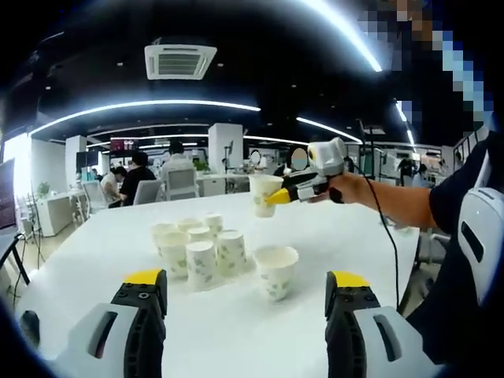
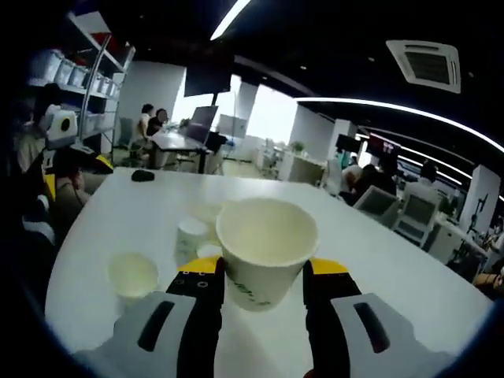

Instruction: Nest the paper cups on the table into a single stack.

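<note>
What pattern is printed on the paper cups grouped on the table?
A green leafy print on white paper cups, clearest in the left gripper view.

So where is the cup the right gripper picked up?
The held cup sits upright between the right gripper jaws, raised above the table; in the left gripper view it hangs up right of the cup cluster.

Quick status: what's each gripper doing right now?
Left gripper: open, holding nothing.
Right gripper: shut on a paper cup, held up above the white table.
</note>
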A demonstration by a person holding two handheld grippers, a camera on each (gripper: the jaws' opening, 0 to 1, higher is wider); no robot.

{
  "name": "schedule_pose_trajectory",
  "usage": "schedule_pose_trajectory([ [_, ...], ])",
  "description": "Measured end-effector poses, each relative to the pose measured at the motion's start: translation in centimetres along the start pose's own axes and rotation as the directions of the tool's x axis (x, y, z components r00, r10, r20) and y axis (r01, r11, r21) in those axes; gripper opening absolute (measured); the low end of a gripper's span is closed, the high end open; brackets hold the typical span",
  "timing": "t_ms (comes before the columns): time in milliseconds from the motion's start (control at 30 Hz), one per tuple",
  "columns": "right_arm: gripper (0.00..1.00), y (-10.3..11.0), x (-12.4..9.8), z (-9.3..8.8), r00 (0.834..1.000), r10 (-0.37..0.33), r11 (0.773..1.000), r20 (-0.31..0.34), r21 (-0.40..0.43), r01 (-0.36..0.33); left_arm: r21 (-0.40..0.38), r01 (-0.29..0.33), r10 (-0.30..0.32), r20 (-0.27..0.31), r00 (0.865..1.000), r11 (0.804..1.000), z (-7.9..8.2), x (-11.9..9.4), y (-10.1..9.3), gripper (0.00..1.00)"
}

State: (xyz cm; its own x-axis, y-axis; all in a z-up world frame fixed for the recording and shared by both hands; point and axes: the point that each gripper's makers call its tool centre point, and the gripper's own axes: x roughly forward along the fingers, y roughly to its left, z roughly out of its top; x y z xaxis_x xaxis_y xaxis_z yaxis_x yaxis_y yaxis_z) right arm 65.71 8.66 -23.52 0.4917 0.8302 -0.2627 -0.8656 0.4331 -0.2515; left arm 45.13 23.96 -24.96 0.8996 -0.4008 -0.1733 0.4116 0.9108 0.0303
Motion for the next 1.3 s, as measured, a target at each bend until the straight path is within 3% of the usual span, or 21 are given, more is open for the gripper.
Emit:
schedule_pose_trajectory([
  [233,0.42,3.8,-1.4,0.8,0.996,0.093,0.995,0.014,-0.045,-0.092,0.031,0.047,-0.047,0.014,0.999,0.998,1.3,0.8,-1.2,0.84],
  [567,0.42,9.5,-2.9,2.1,0.976,0.219,0.964,0.005,-0.153,-0.216,0.065,0.140,-0.143,0.047,0.989,0.988,3.8,3.4,-3.2,0.80],
  [867,0.42,11.9,-3.7,2.9,0.964,0.265,0.948,0.011,-0.183,-0.259,0.090,0.206,-0.212,0.060,0.975,0.974,5.3,5.8,-4.7,0.76],
  [1300,0.42,14.7,-4.5,3.5,0.942,0.335,0.923,0.028,-0.209,-0.322,0.116,0.273,-0.283,0.080,0.956,0.955,6.6,7.7,-6.9,0.65],
])
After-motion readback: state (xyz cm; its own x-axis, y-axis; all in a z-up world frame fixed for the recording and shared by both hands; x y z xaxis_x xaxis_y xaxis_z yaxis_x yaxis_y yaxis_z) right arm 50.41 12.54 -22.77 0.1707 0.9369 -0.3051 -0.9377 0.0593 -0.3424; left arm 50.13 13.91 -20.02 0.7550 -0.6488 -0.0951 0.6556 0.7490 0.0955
